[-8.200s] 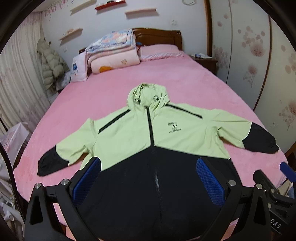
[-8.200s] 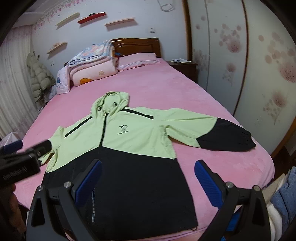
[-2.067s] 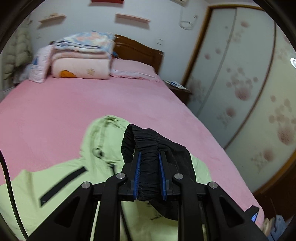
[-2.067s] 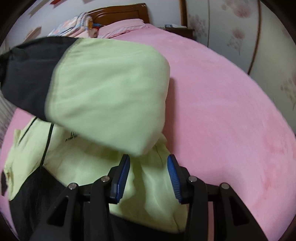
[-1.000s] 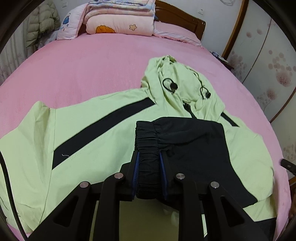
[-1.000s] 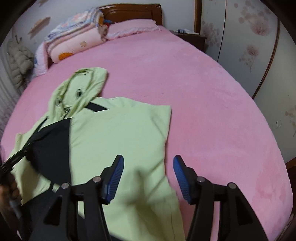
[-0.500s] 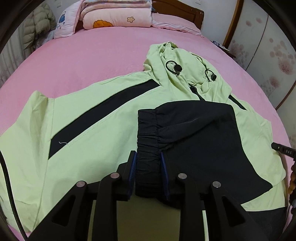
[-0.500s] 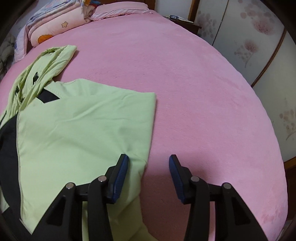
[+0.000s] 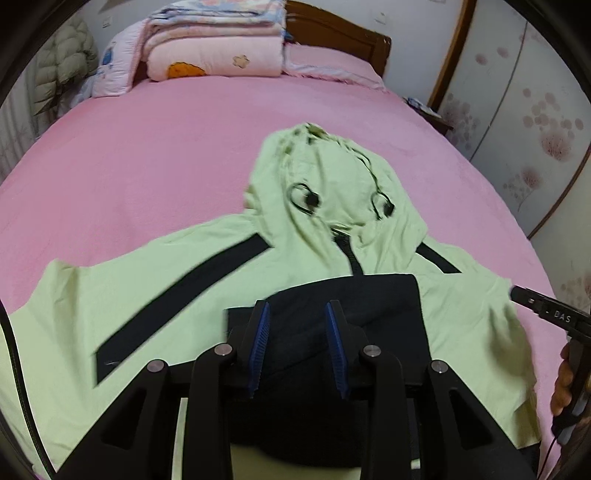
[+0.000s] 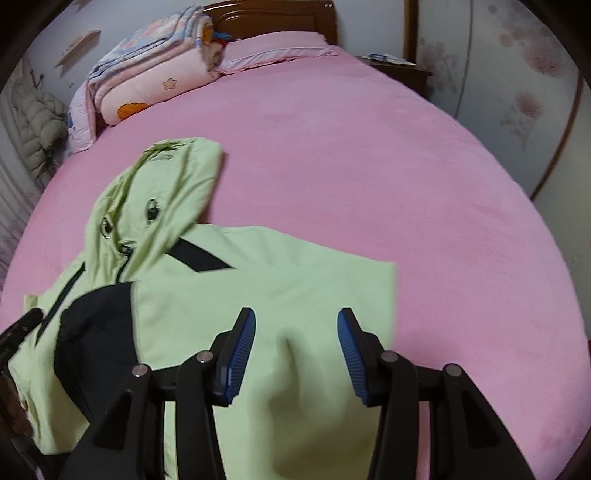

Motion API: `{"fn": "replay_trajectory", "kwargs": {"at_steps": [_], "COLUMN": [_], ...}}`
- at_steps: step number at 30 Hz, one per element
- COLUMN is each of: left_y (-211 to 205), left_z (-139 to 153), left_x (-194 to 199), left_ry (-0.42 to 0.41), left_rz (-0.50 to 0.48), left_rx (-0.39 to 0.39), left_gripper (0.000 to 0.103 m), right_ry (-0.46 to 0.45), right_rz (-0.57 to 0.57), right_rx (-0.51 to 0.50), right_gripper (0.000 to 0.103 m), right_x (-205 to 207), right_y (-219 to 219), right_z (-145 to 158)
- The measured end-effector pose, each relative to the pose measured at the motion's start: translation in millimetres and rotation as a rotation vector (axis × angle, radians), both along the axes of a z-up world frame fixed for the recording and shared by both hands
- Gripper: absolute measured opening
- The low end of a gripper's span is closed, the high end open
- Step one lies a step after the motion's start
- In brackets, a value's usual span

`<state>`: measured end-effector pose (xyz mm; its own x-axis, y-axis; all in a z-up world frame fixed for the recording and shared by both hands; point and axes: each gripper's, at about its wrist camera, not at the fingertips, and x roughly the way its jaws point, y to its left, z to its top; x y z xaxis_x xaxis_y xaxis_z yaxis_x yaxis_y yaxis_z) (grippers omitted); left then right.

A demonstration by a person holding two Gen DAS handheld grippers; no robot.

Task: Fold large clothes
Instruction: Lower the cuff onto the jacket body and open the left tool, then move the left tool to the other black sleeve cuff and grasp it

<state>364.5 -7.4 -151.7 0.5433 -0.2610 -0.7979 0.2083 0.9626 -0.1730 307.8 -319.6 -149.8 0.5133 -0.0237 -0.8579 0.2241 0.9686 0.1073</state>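
Observation:
A light green and black hooded jacket (image 9: pixel 155 288) lies face up on the pink bed (image 9: pixel 147 147). One sleeve is folded across its chest. The sleeve's black cuff (image 9: pixel 369 306) lies flat there. My left gripper (image 9: pixel 298 332) hovers over the cuff with its jaws opening, and the pads do not press on the cloth. In the right wrist view my right gripper (image 10: pixel 297 336) stands open above the green part of the folded sleeve (image 10: pixel 295 280), gripping nothing. The hood (image 10: pixel 166 184) points toward the headboard. The left gripper's tip (image 10: pixel 18 332) shows at the left edge.
Folded quilts (image 9: pixel 214 48) and a pillow (image 10: pixel 280 48) sit against the wooden headboard (image 9: pixel 332 33). A puffy coat (image 9: pixel 62 62) hangs at the far left. A nightstand (image 10: pixel 399 66) and flowered wardrobe doors (image 9: pixel 535 110) line the right side. Bare pink bedspread (image 10: pixel 406 166) stretches right of the jacket.
The left gripper's pads have spread and let go of the black cuff, which now lies flat on the chest. The right gripper has shifted over the folded green sleeve.

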Motion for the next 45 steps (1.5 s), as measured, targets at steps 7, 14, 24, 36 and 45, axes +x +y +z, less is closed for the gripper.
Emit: {"fn": "replay_trajectory", "kwargs": {"at_steps": [7,14,24,36,45], "left_y": [-29,-25,-23,-4,42], "left_z": [-46,-63,-31,96,169], "left_x": [20,28,8,-94,-171], "left_ry": [0.09,0.112,0.098,-0.105,-0.186], "left_rz": [-0.01,-0.01,0.001,-0.015,0.033], "left_rx": [0.05,0.05,0.083,0.097,0.114], "left_gripper": [0.03,0.029,0.058,0.085,0.086], "right_ry": [0.05,0.1,0.097,-0.064,-0.161], "right_rz": [0.019,-0.046,-0.19,-0.045,0.078], "right_rx": [-0.016,-0.093,-0.033,0.018,0.015], "right_gripper": [0.046,0.043,0.043,0.045,0.045], "right_x": [27,23,-37,-127,-172], "right_y": [26,-17,-72,11,95], "right_z": [-37,-58,-26,81,146]}}
